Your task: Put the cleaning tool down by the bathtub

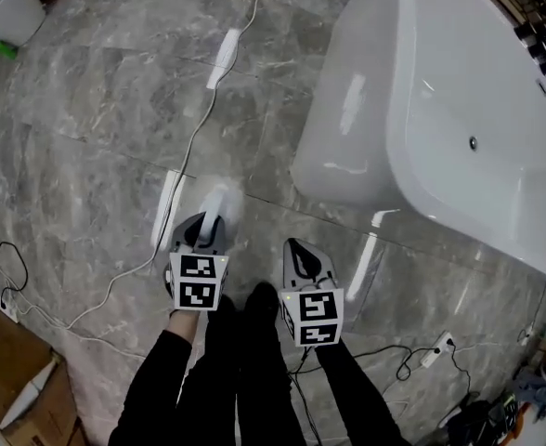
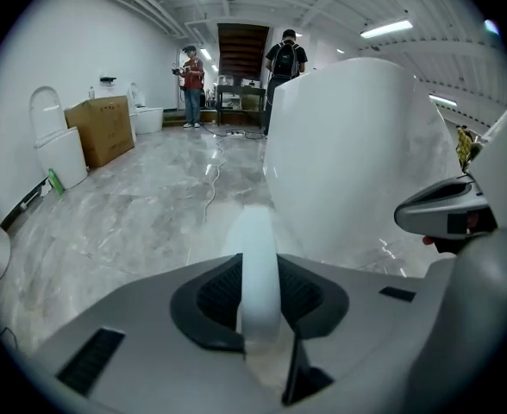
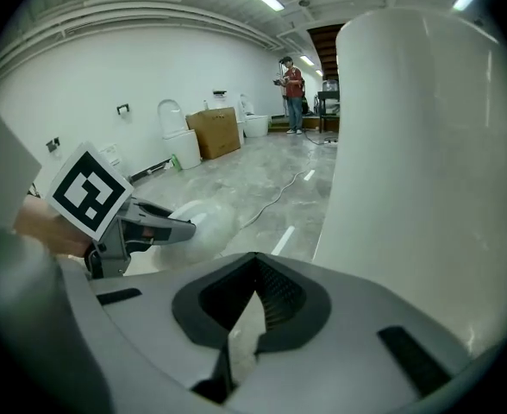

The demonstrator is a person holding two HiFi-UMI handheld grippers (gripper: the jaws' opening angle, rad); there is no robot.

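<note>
My left gripper [image 1: 208, 223] is shut on a white cleaning tool [image 1: 221, 198], whose rounded pale head sticks out ahead of the jaws, above the grey marble floor. In the left gripper view its white handle [image 2: 258, 231] is clamped between the dark pads of that gripper [image 2: 259, 261]. The white bathtub [image 1: 347, 128] stands to the right, and its curved outer wall [image 2: 357, 145] rises just beyond the tool. My right gripper [image 1: 296, 249] hovers beside the left one. Its jaws [image 3: 255, 261] meet at the tips with nothing between them, close to the tub wall [image 3: 417, 145].
A white cable [image 1: 189, 147] runs across the floor ahead. A power strip [image 1: 437, 351] and dark cords lie at lower right. A cardboard box [image 1: 13, 370] sits at lower left and a toilet [image 1: 4, 7] at top left. Two people [image 2: 191, 72] stand far back.
</note>
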